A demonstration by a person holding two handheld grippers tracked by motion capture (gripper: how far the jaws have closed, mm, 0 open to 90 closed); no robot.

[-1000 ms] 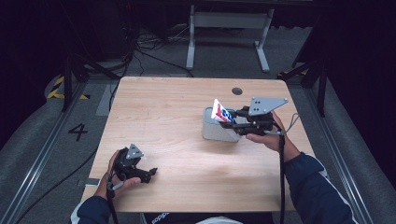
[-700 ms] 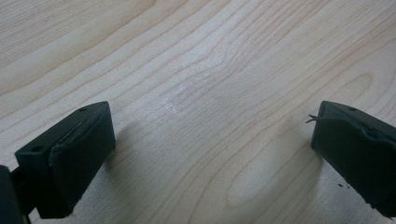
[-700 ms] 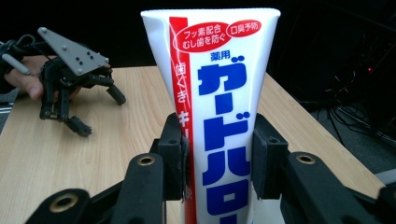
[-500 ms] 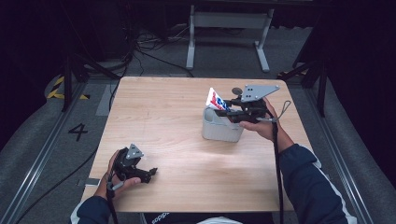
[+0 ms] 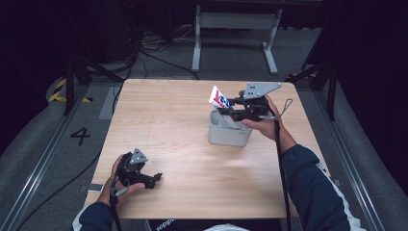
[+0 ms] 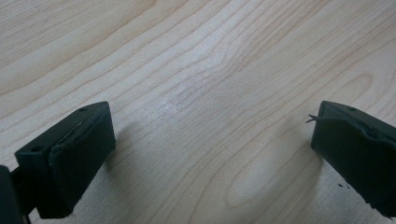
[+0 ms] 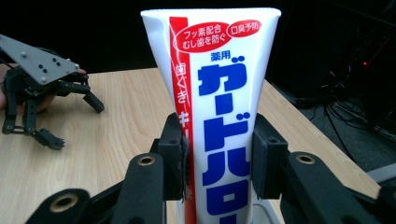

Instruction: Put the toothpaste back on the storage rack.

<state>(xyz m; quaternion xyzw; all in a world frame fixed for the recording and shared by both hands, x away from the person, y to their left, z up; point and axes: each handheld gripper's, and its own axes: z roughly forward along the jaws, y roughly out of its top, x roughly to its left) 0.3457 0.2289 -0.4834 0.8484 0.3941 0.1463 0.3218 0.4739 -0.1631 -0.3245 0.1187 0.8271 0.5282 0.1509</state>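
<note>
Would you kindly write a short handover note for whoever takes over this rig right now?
Right gripper: shut on the toothpaste tube, holding it over the grey holder, lower end at the holder's opening; how far it is in cannot be told.
Left gripper: open, nothing between the jaws, low over the table at the near left corner.
Done: tube picked up and brought to the holder.
Left: probably lower the tube into the holder and release.
</note>
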